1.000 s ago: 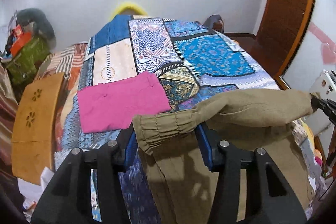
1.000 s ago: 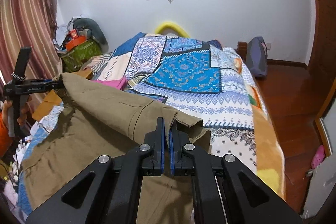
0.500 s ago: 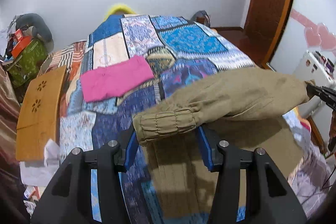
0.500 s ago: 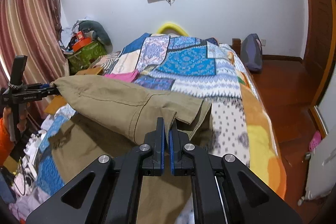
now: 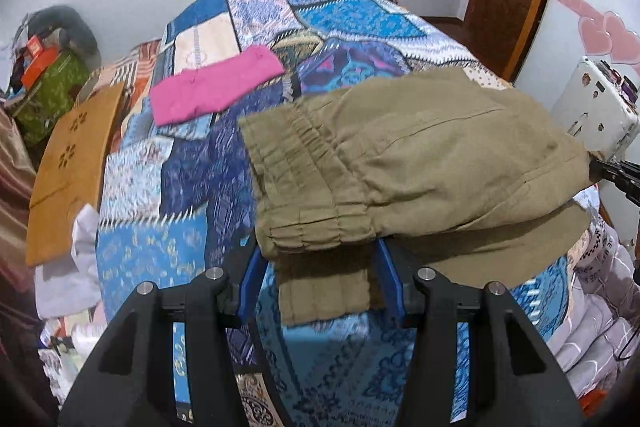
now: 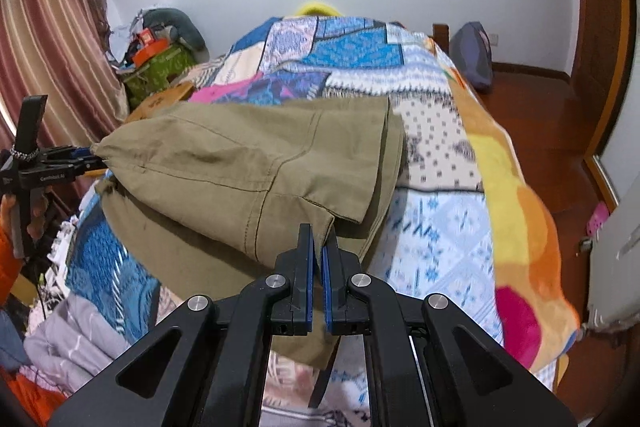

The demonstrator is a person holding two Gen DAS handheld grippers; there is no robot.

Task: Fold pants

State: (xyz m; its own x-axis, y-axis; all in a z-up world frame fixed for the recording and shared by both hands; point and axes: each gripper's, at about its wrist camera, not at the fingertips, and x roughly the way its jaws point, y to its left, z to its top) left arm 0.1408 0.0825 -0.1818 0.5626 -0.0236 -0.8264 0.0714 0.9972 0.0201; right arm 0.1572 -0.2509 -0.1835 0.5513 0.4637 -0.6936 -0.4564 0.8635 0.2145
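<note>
Bed (image 5: 168, 239) with patchwork cover fills both views. Khaki pants (image 5: 420, 163) lie folded double across near end of bed, elastic waistband toward left side. Pink folded garment (image 5: 212, 87) farther up bed, well apart from pants. Left tongs (image 5: 318, 263) clamp gathered waistband; blue pads pressed on both sides of bunched cloth. Right tongs (image 6: 317, 247) nearly closed, pinching thin corner of pants fabric. Upper layer held slightly off lower layer.
</note>
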